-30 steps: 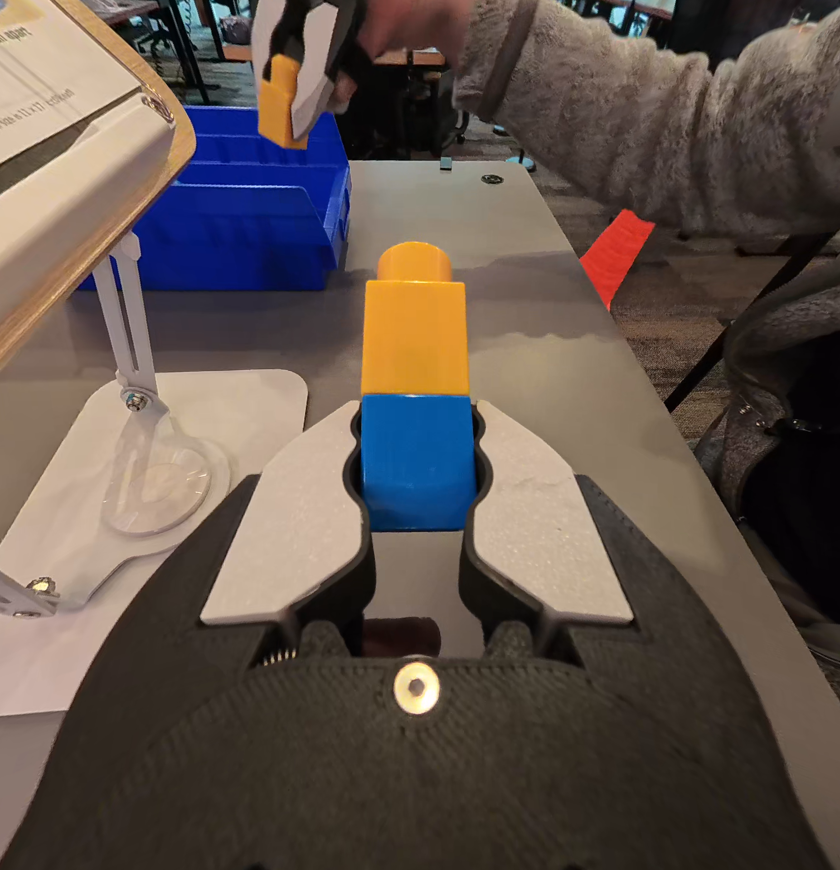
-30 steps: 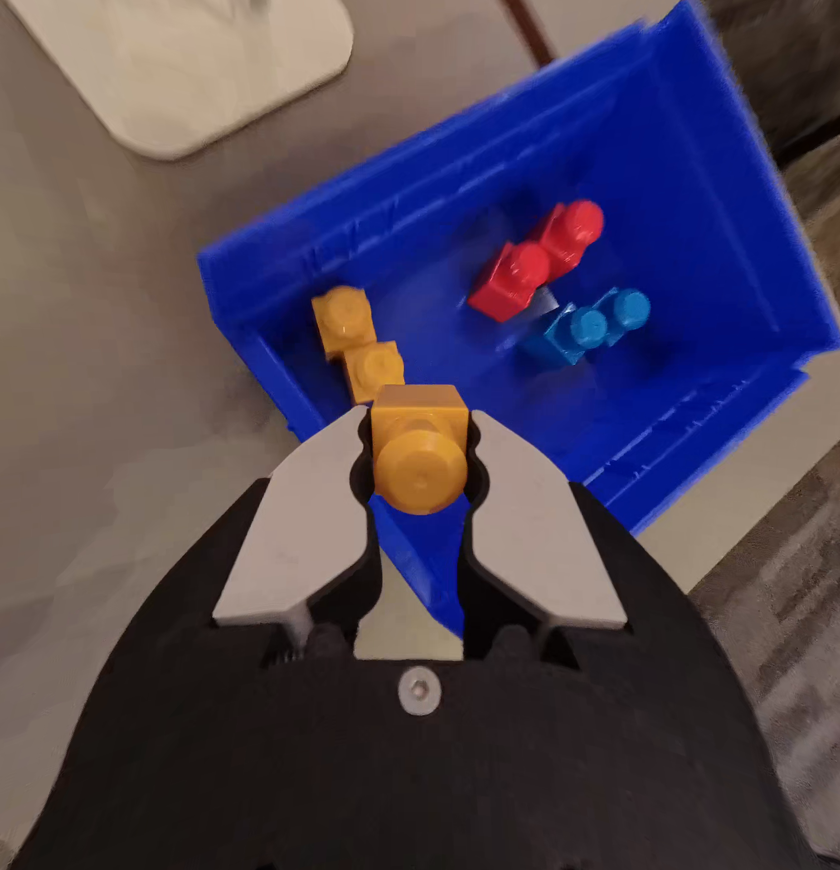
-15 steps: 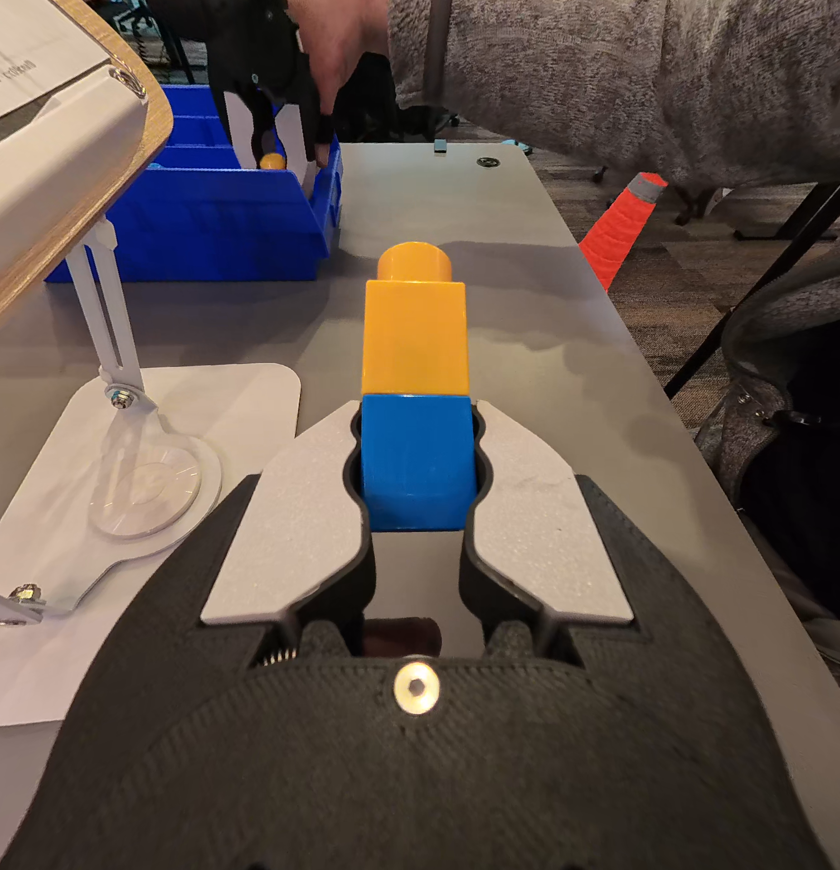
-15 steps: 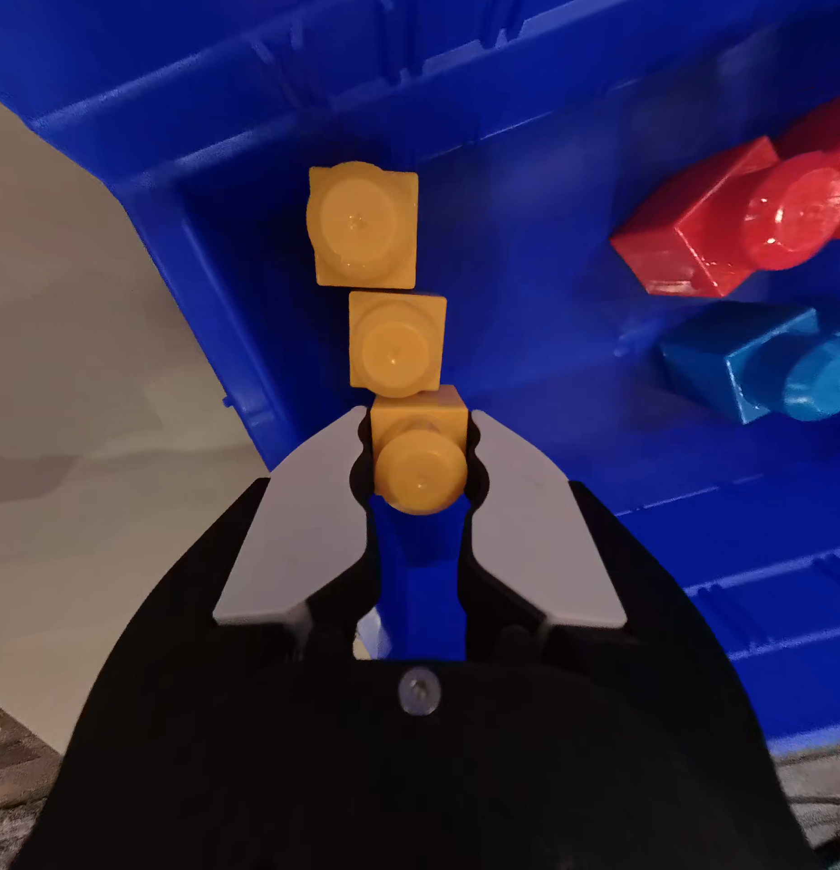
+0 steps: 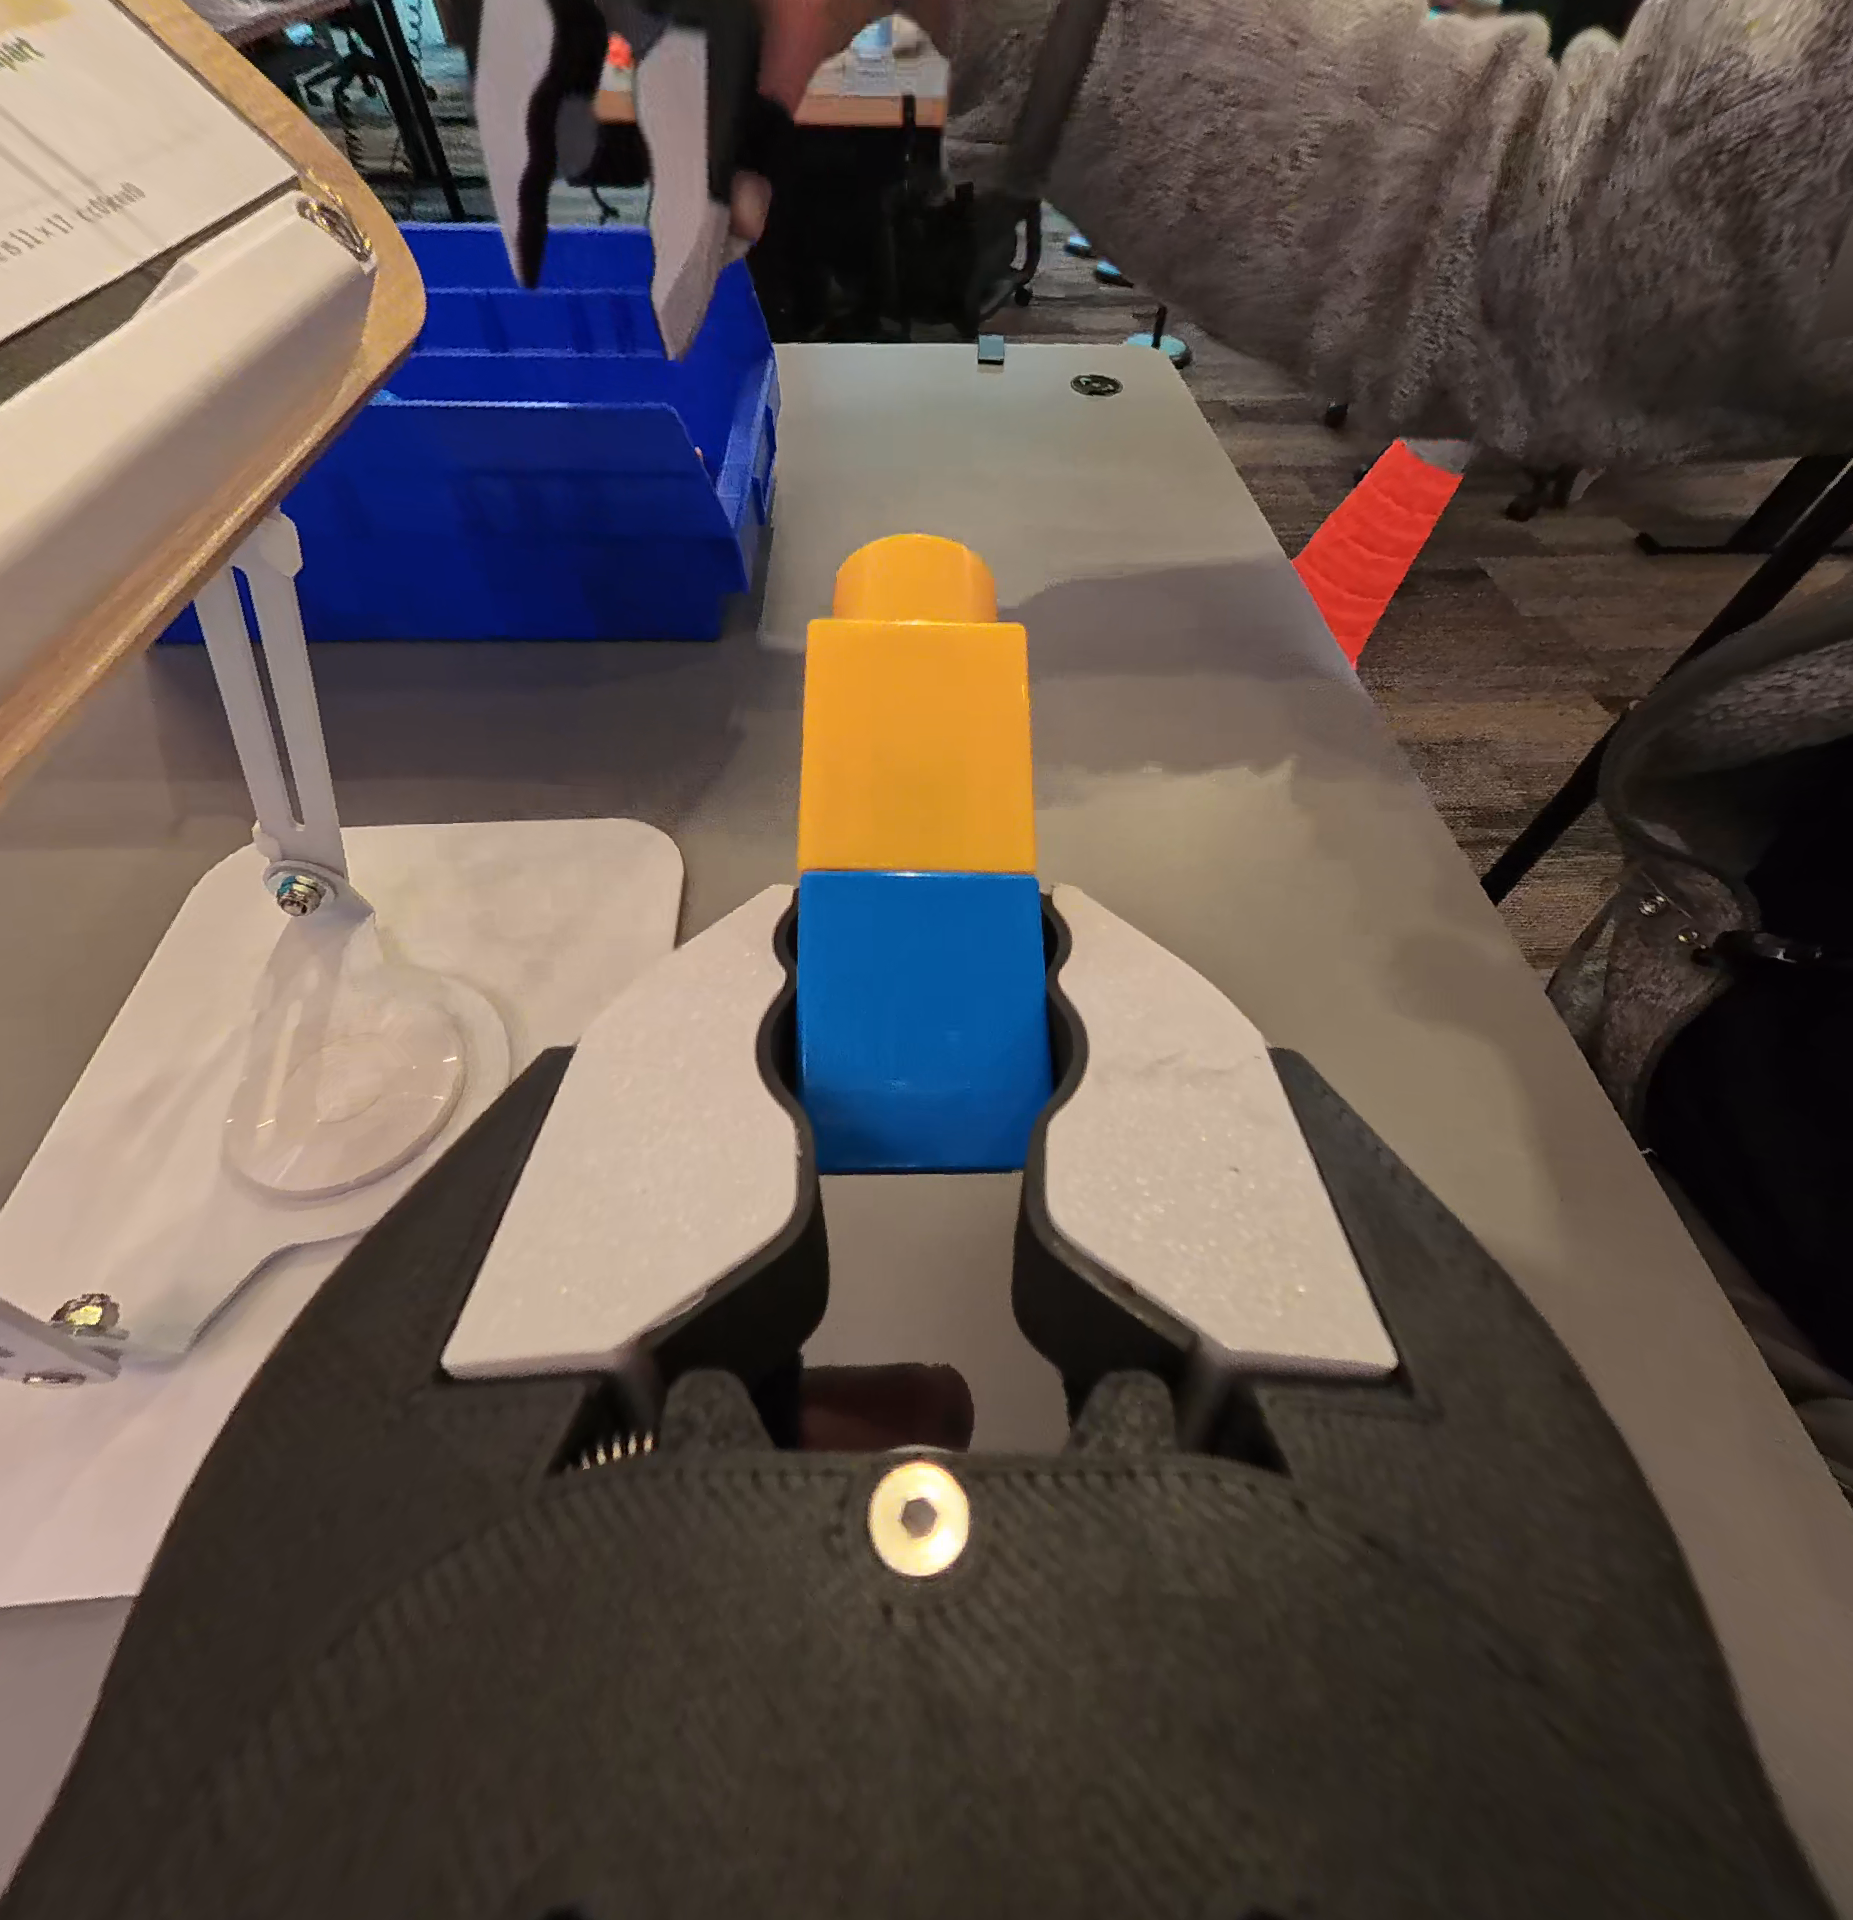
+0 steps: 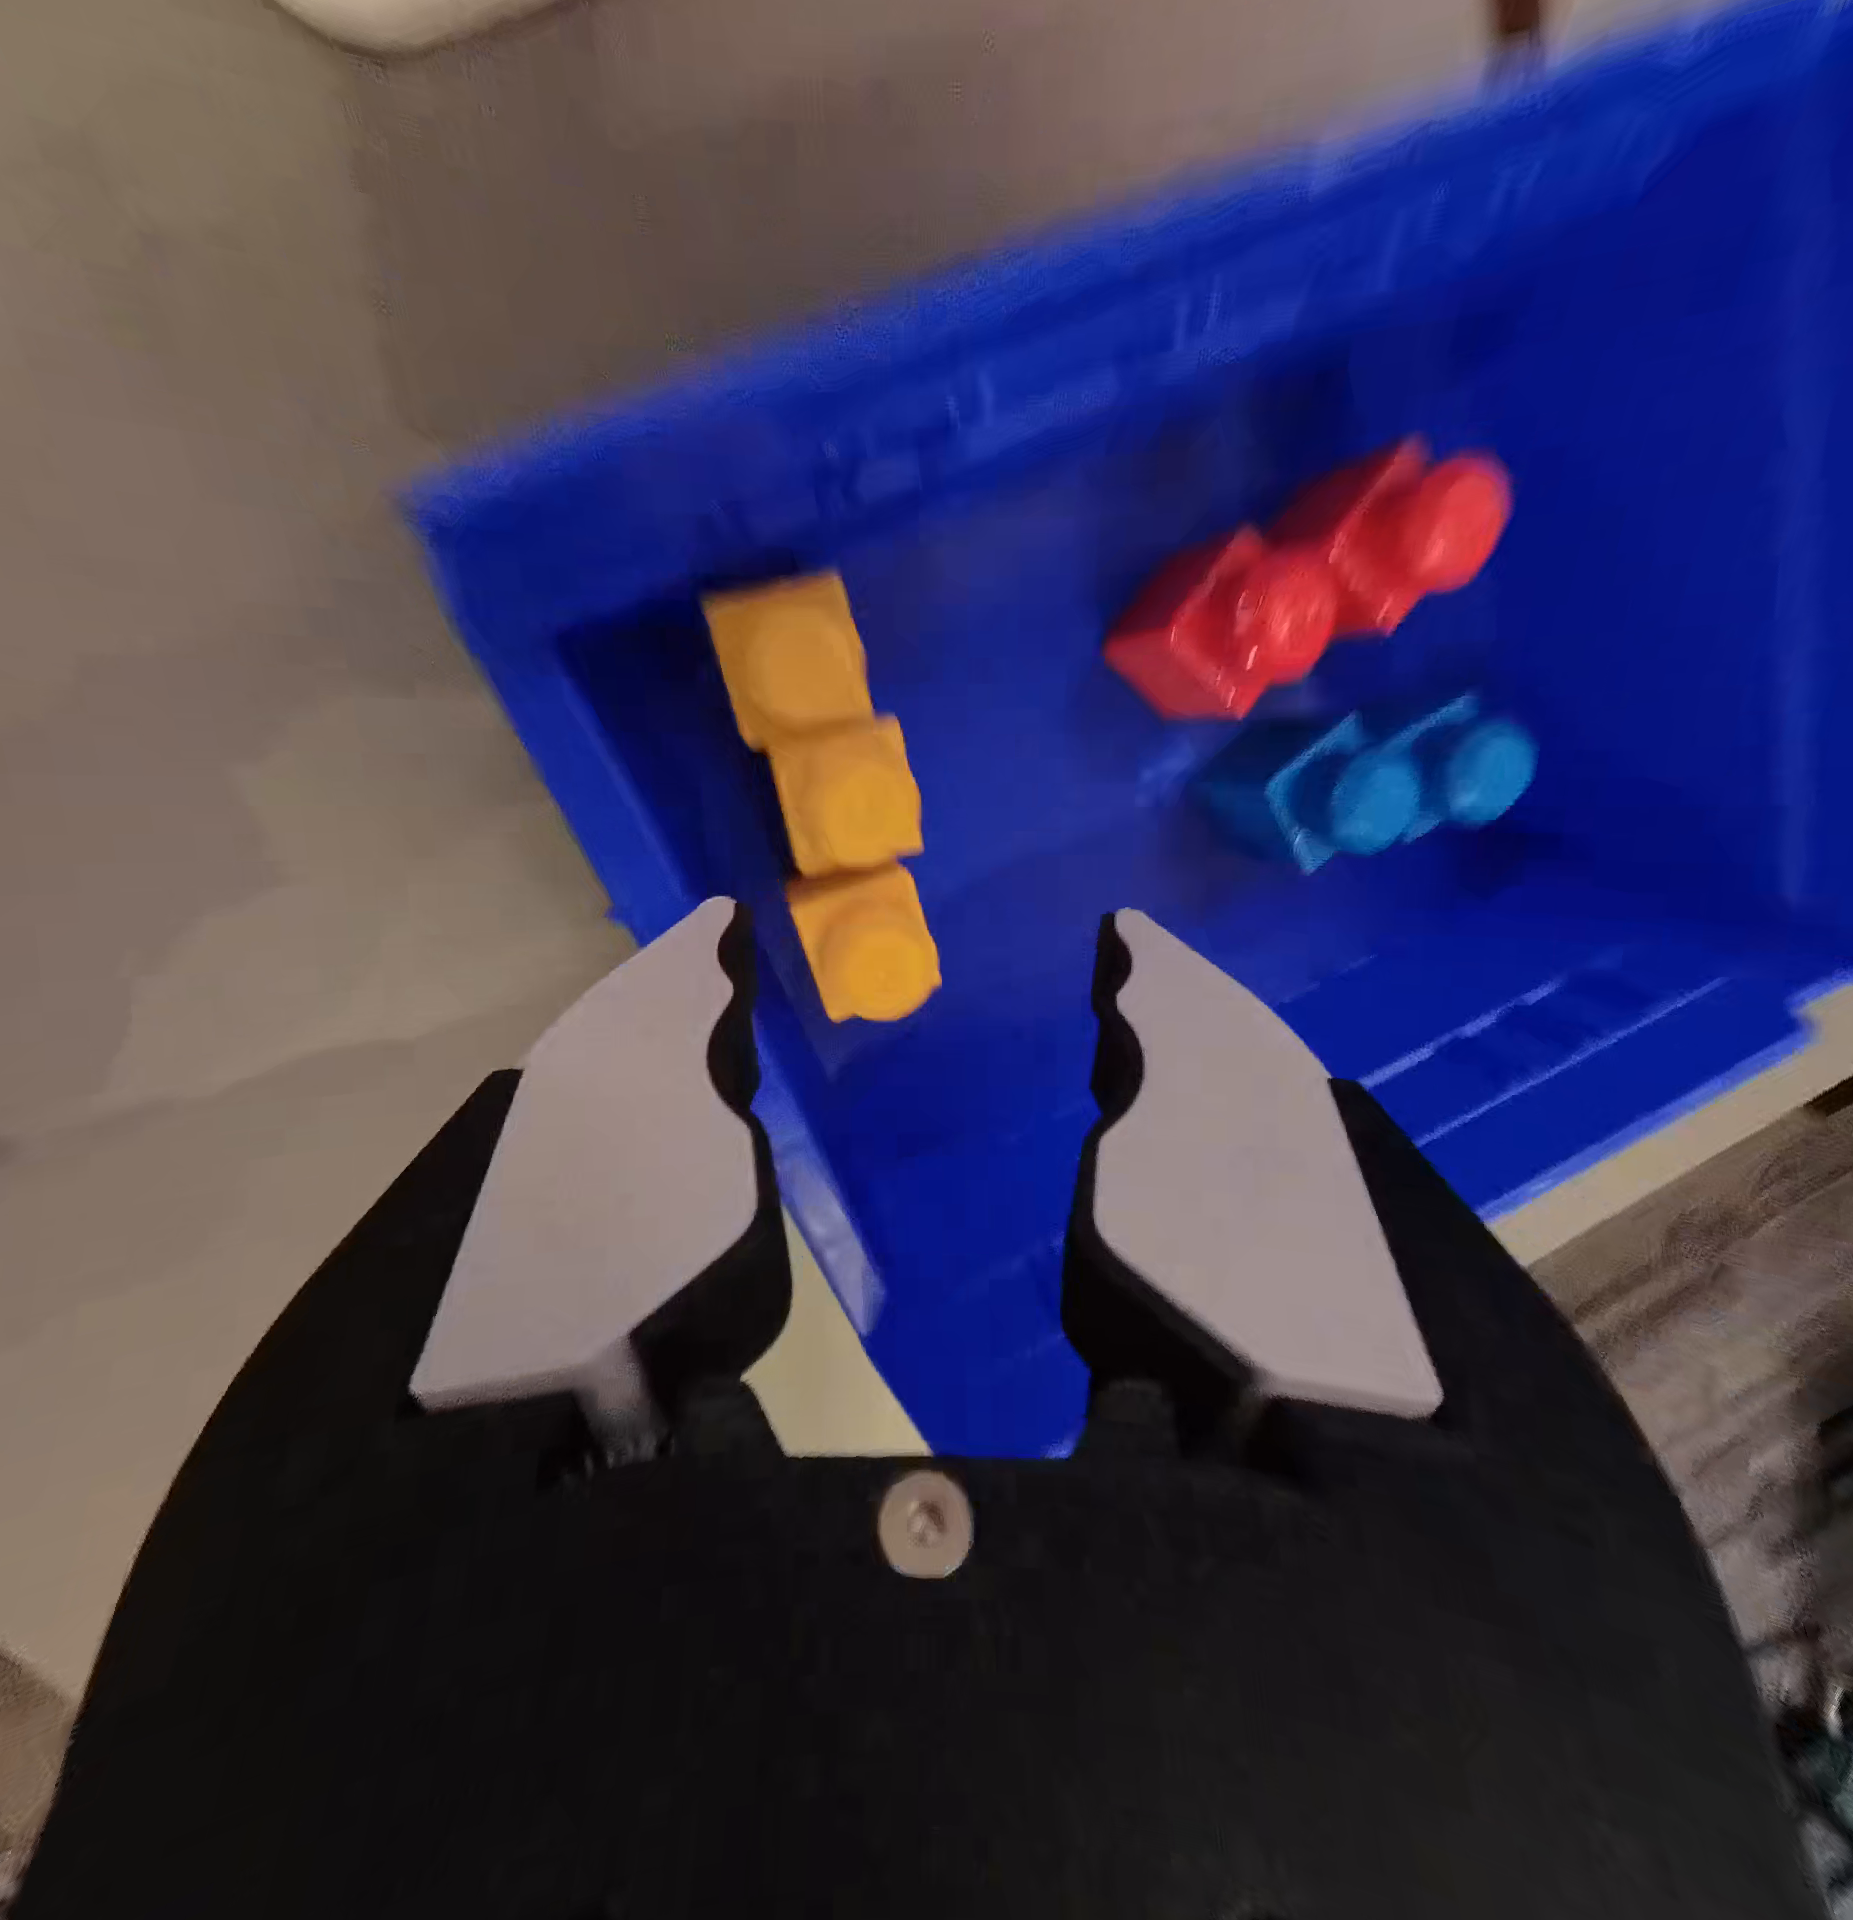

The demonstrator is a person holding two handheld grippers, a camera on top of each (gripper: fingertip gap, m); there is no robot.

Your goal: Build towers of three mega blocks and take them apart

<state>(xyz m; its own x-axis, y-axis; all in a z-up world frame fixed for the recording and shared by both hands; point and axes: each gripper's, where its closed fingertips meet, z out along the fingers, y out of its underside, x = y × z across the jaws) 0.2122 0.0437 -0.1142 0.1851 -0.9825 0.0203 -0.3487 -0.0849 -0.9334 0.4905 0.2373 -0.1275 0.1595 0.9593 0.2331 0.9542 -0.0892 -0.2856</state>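
The left gripper point(image 5: 922, 1023) clamps the blue block point(image 5: 920, 1018) at the tower's base on the grey table point(image 5: 1161, 727), yellow block point(image 5: 914, 743) stacked above. The right gripper point(image 6: 917, 925) hangs spread and bare over the blue bin point(image 6: 1005, 436), three yellow blocks point(image 6: 849, 800) lined just beyond its fingertips.

Grey table point(image 5: 1161, 644): blue bin point(image 5: 506, 520) at far left, white stand base point(image 5: 506, 935) nearer on left, blue block point(image 5: 917, 1018) standing mid-table with orange block point(image 5: 914, 748) stacked on it.
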